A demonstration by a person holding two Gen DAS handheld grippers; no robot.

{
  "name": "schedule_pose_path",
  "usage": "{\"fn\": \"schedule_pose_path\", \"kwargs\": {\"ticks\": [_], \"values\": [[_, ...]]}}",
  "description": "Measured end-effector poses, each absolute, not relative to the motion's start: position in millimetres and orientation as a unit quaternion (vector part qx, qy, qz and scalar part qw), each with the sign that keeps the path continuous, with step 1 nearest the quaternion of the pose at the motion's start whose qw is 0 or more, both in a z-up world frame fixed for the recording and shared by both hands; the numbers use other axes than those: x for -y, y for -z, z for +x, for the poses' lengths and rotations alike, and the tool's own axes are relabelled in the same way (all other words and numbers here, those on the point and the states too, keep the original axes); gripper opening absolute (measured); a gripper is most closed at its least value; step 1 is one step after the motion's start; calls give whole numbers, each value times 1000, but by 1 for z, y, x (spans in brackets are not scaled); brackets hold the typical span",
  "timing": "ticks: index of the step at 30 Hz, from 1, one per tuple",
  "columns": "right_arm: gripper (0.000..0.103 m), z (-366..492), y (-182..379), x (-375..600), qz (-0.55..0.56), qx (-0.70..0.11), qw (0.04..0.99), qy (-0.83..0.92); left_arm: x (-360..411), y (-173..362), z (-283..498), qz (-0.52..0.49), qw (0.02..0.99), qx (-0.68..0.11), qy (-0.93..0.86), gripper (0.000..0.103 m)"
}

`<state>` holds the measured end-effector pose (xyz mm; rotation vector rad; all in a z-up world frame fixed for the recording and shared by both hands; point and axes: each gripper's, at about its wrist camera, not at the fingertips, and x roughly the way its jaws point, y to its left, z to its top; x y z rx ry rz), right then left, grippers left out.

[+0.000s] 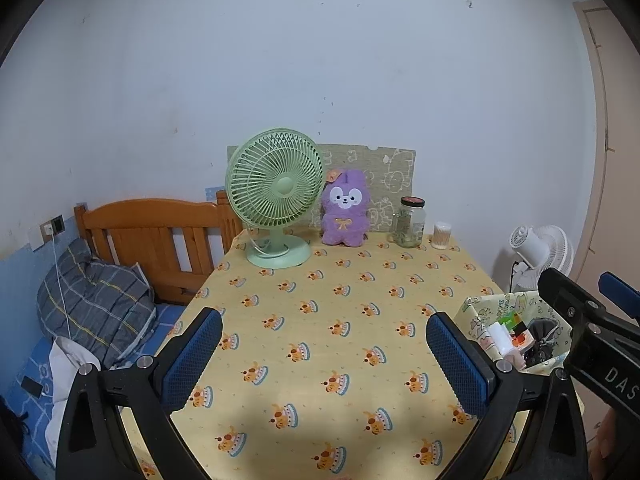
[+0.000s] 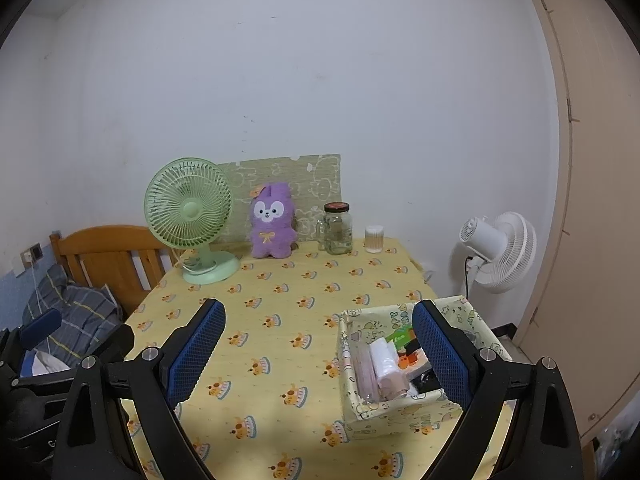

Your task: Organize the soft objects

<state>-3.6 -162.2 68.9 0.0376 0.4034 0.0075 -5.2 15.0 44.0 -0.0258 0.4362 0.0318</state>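
Blue-padded fingers of left gripper (image 1: 324, 354) spread wide w/ nothing between, held level over near edge of yellow tablecloth (image 1: 320, 320). Right gripper (image 2: 318, 354) likewise wide & empty, level, its right finger (image 2: 440, 354) in front of fabric basket (image 2: 384, 412) at table's right, which holds small rolled items. Purple plush bunny (image 1: 345, 208) sits upright at far edge against wall, btwn green fan (image 1: 274, 196) & glass jar (image 1: 410, 222), well apart from both grippers
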Motion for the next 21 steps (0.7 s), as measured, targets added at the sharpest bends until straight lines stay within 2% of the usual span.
{"fn": "schedule_pose_path", "kwargs": {"ticks": [21], "values": [[97, -5, -68, 167, 22, -202, 979, 0, -14, -47, -8, -11, 977, -210, -19, 103]]}}
